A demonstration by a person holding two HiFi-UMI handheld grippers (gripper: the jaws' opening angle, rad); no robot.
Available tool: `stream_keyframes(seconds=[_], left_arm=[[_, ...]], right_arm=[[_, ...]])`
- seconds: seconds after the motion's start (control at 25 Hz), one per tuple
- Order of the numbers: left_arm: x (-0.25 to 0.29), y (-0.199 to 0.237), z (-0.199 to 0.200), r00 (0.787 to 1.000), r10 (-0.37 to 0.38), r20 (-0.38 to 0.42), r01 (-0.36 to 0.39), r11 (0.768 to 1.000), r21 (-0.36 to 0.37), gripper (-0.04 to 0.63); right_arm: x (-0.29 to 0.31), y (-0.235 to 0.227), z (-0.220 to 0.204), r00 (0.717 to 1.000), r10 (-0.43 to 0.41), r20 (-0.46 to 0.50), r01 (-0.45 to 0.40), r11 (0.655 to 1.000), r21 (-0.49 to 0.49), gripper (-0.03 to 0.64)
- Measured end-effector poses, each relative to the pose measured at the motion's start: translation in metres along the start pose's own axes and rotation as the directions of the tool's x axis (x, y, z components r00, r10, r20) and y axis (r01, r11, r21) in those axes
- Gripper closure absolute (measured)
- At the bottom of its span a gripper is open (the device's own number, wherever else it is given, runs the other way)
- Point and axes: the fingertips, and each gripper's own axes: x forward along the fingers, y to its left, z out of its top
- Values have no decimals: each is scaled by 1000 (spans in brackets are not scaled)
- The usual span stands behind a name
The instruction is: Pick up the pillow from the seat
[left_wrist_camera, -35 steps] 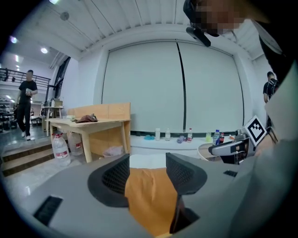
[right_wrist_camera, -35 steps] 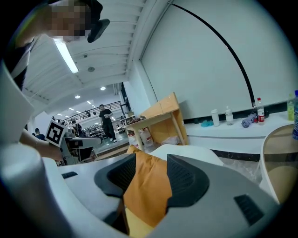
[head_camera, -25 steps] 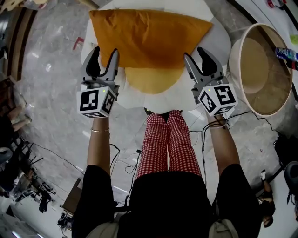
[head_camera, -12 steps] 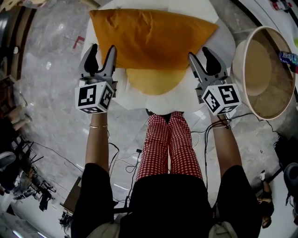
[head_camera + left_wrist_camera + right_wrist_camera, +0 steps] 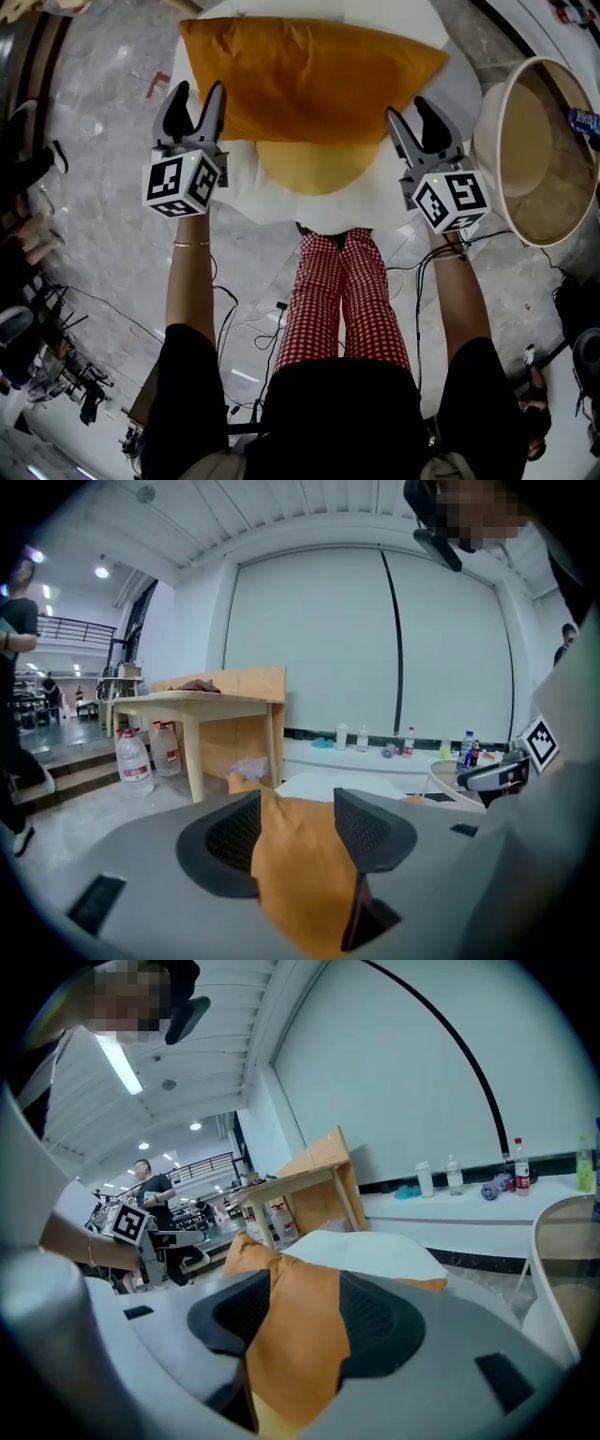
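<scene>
An orange pillow [image 5: 309, 75] lies across a white seat [image 5: 281, 202], over a yellow seat cushion [image 5: 314, 169]. My left gripper [image 5: 197, 94] is at the pillow's left edge. In the left gripper view orange fabric [image 5: 300, 874] fills the whole gap between the pads of the left gripper [image 5: 298, 822]. My right gripper [image 5: 410, 112] is at the pillow's right lower edge, and the pillow [image 5: 291, 1335] likewise sits pinched between the jaws of the right gripper [image 5: 300, 1312]. Whether the pillow has left the seat I cannot tell.
A round beige tub-shaped table [image 5: 539, 150] stands right of the seat, a bottle [image 5: 586, 120] at its far rim. The person's legs in red check trousers [image 5: 337, 291] stand before the seat, with cables [image 5: 253, 319] on the floor. A wooden table [image 5: 211, 700] and water jugs [image 5: 131, 757] stand beyond.
Both grippers have shifted a little forward and outward along the pillow's sides. The pillow's right corner has spread slightly to the right with the right gripper.
</scene>
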Motion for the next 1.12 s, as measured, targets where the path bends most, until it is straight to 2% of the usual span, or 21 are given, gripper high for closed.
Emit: stream_keyframes(seconds=[0.52,0.72,1.12], left_arm=[[37,41,-23,999,22,-31,-23,999,-29,364],[44,46,-31,999,16,-49,-17,1000,-8,364],[60,60,-36,998,-2,-69,-2,998,-59,347]], right_arm=[[20,-29,-22,999,-33,-21,34,999,37,385],[26,-33,-27,999,-32,-27,33,999,37,382],[22,-30,-26,1000,-20,-19,21,1000,23,380]])
